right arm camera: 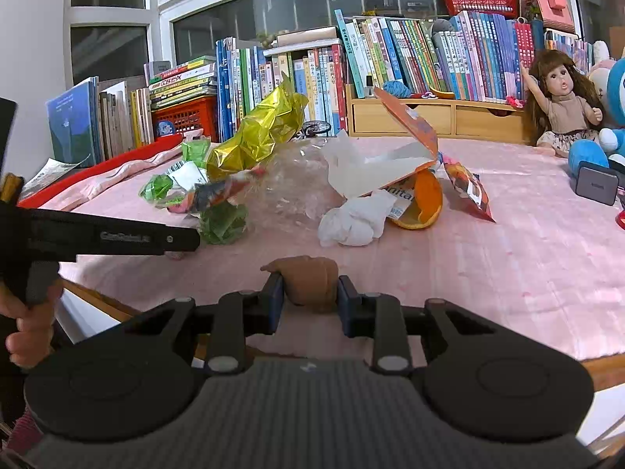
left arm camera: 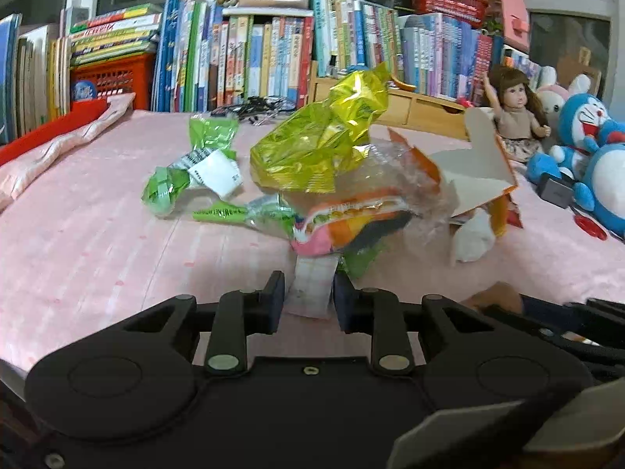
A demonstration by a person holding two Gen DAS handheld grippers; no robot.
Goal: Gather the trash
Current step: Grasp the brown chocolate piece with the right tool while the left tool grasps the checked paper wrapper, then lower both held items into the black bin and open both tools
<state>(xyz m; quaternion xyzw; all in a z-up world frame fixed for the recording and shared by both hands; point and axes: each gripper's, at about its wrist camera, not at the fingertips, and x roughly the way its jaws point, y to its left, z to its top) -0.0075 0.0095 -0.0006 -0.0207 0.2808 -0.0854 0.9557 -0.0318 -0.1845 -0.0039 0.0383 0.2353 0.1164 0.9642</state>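
Note:
A heap of trash lies on the pink tablecloth (left arm camera: pixel 97 234): a crumpled yellow foil bag (left arm camera: pixel 320 144) (right arm camera: pixel 258 136), green wrappers (left arm camera: pixel 187 172), a pink-and-orange packet (left arm camera: pixel 343 222), clear plastic (right arm camera: pixel 293 187), an opened card box (left arm camera: pixel 480 172) (right arm camera: pixel 390 164) and a balled white tissue (left arm camera: pixel 472 238) (right arm camera: pixel 351 222). My left gripper (left arm camera: pixel 308 299) is at the heap's near edge, shut on a pale wrapper strip (left arm camera: pixel 312 285) that hangs from the packet; in the right wrist view the left gripper (right arm camera: pixel 187 238) reaches in from the left. My right gripper (right arm camera: pixel 308 301) is shut on a brown lump (right arm camera: pixel 308 281) in front of the heap.
Rows of books (right arm camera: pixel 390 51) and a wooden drawer unit (right arm camera: pixel 429 117) line the back. A doll (right arm camera: pixel 562 105), a blue plush (left arm camera: pixel 586 136) and a grey block (right arm camera: pixel 595 185) sit at the right. A folded pink-and-red cloth (left arm camera: pixel 58 140) lies at the left. The table's front edge (right arm camera: pixel 601 367) is close.

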